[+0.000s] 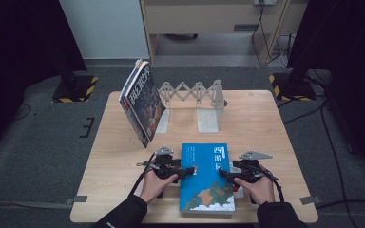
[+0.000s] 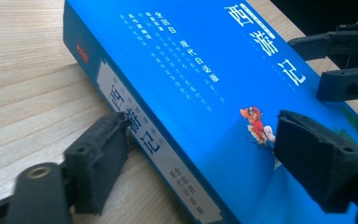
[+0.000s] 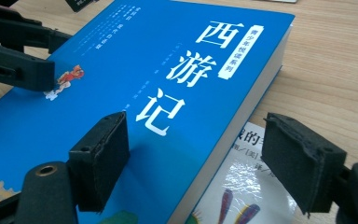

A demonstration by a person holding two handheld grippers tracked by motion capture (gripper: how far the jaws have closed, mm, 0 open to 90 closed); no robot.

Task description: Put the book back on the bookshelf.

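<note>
The blue book (image 1: 206,178) lies flat at the near edge of the counter (image 1: 266,123), and both claws come at it from opposite long sides. The step in hand looks like taking hold of the book so it can be lifted, probably to stand it in the metal bookend rack (image 1: 195,102) beyond the book, where a dark book (image 1: 141,102) already leans at the rack's left end.

In the left gripper view, the left claw (image 2: 196,158) is spread wide, one jaw on the counter beside the book's spine, the other above the cover. In the right gripper view, the right claw (image 3: 209,158) is likewise spread, one jaw over the cover, the other off the page edge, above a thin glossy booklet (image 3: 242,196) that lies partly under the book.

The next move calls for both claws to close on the book's edges evenly, without pinching the booklet.

How far the booklet reaches beneath the book is hidden. Whether the jaws over the cover touch it is hard to tell. The rack's far side and the dark book's support cannot be made out.
</note>
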